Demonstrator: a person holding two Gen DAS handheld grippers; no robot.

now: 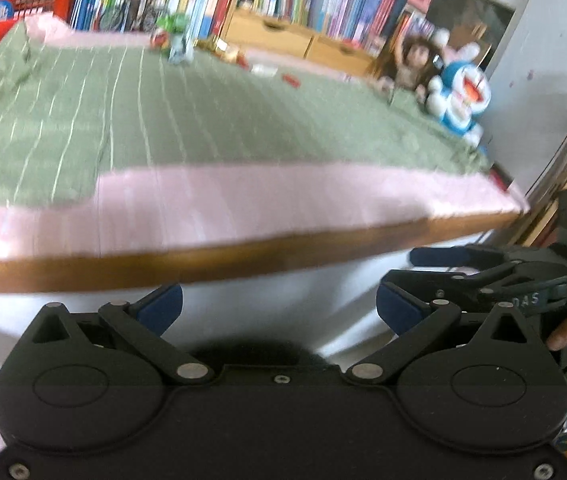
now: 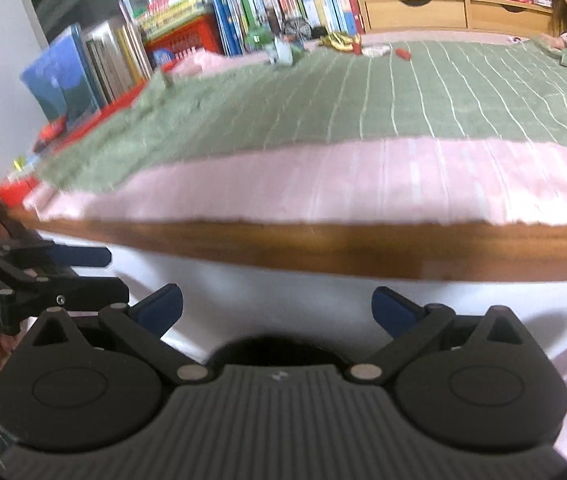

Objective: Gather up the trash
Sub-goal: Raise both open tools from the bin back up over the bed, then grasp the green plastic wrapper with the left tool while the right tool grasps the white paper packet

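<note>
trash (image 2: 367,49) lies far across the green cloth (image 2: 403,92), well beyond both wide-open jaws.

Left gripper (image 1: 279,304), right gripper (image 2: 277,304): black linkage bodies, silver pivot screws, blue-padded jaws.

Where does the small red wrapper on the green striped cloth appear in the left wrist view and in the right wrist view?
Left wrist view: the red wrapper lies far back, right of centre, near the wooden drawers.
Right wrist view: the red wrapper lies far back, right of centre.
Shared landmark: the green toy figure, left of it in both.
</note>
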